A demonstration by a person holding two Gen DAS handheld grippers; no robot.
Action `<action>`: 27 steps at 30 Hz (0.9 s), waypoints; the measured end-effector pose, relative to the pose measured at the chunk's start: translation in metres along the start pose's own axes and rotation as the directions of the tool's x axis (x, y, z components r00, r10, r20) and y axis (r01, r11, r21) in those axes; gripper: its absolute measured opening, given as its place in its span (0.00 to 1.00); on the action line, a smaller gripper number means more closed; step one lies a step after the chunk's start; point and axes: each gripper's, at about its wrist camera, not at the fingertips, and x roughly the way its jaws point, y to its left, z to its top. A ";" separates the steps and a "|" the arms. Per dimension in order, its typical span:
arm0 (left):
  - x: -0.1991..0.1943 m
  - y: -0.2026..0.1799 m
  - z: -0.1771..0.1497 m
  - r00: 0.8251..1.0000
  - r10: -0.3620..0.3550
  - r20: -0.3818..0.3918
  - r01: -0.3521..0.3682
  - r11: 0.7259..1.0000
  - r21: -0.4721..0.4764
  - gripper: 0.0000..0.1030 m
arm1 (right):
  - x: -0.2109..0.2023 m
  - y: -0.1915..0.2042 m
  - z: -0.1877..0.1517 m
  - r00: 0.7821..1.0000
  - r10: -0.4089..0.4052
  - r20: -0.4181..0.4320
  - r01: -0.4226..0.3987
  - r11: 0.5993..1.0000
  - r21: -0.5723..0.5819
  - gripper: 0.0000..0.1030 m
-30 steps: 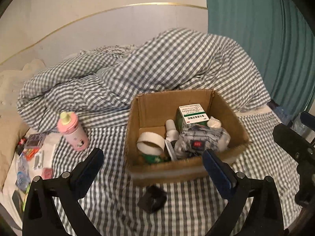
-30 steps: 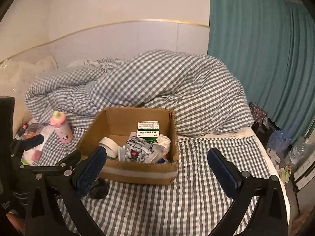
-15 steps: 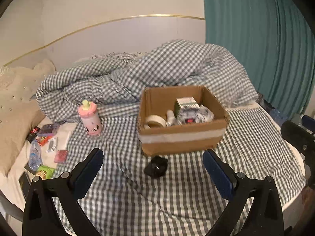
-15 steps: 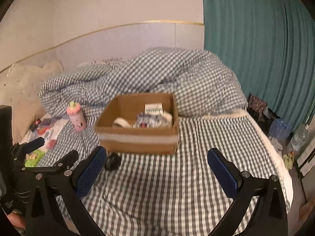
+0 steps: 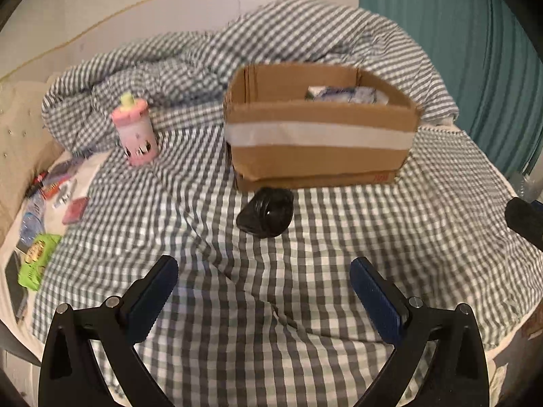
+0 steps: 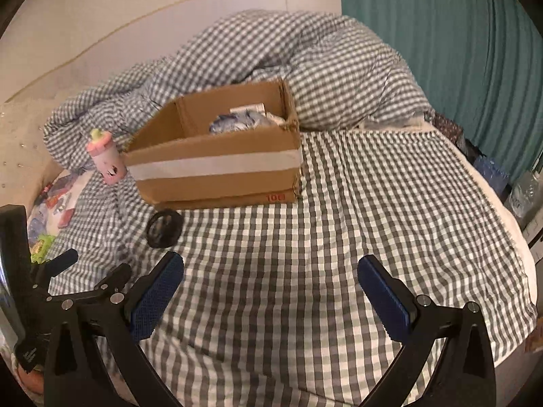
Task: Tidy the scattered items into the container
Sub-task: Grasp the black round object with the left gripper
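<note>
Both hand-held grippers stand wide apart and hold nothing. Left gripper (image 5: 264,288) hovers above the checked bedsheet (image 5: 305,305), its blue pads (image 5: 152,293) spread. Right gripper (image 6: 270,288) is in the same condition, over the nearer right part of the bed.

Nearest scattered item: a black tape roll (image 5: 266,212), lying on the sheet directly ahead of the left gripper and just in front of the container's near wall. It is not yet stowed. The right wrist view shows its ring form (image 6: 164,229).

Container: an open cardboard box (image 5: 319,135) with a white tape band across its front, resting on the sheet. Contents visible above the rim: a crumpled blue-and-white packet (image 5: 346,94) and, in the right wrist view, the top of a light carton (image 6: 247,110) behind it. The rest of the box interior is hidden by the near wall.

Left of the box, a pink bottle (image 5: 135,134) with a yellow-green spout stands upright, outside the container.

Farther left, at the bed edge, lies a group of small items: a green snack packet (image 5: 35,264), a pink flat pack (image 5: 75,208) and several others too blurred to identify.

Beyond the box, a bunched checked duvet (image 5: 305,34) lies against the headboard.

Assessment: the task is partly complete. Several items are boxed; the tape roll, the bottle and the left-hand group remain. The tape roll is probably the next pick.
</note>
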 end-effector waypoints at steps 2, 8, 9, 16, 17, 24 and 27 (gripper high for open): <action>0.014 0.001 0.001 1.000 0.002 -0.018 -0.002 1.000 -0.008 1.00 | 0.015 0.000 0.000 1.000 0.003 -0.018 -0.003 1.000 -0.003 1.00; 0.059 -0.001 0.015 0.999 0.030 -0.045 -0.031 0.999 -0.013 1.00 | 0.061 -0.001 0.001 0.996 -0.013 -0.087 0.013 1.000 -0.003 1.00; 0.067 -0.001 0.019 0.998 0.035 -0.048 -0.036 0.999 -0.012 1.00 | 0.067 -0.001 0.000 0.995 -0.013 -0.096 0.013 1.000 -0.005 1.00; 0.107 -0.003 0.032 0.996 -0.011 -0.084 0.011 1.000 0.002 1.00 | 0.106 0.004 0.004 0.990 -0.006 -0.143 0.003 1.000 -0.016 1.00; 0.113 -0.006 0.032 0.996 -0.021 -0.089 0.022 1.000 0.007 1.00 | 0.109 0.005 0.005 0.989 -0.005 -0.147 0.002 1.000 -0.019 1.00; 0.155 -0.012 0.037 0.992 0.002 -0.128 0.000 1.000 0.012 1.00 | 0.127 0.001 0.005 0.985 -0.007 -0.170 0.003 1.000 -0.020 1.00; 0.169 -0.006 0.038 0.988 0.026 -0.151 -0.032 0.999 -0.039 0.83 | 0.133 -0.001 0.005 0.984 -0.006 -0.181 0.005 1.000 -0.007 1.00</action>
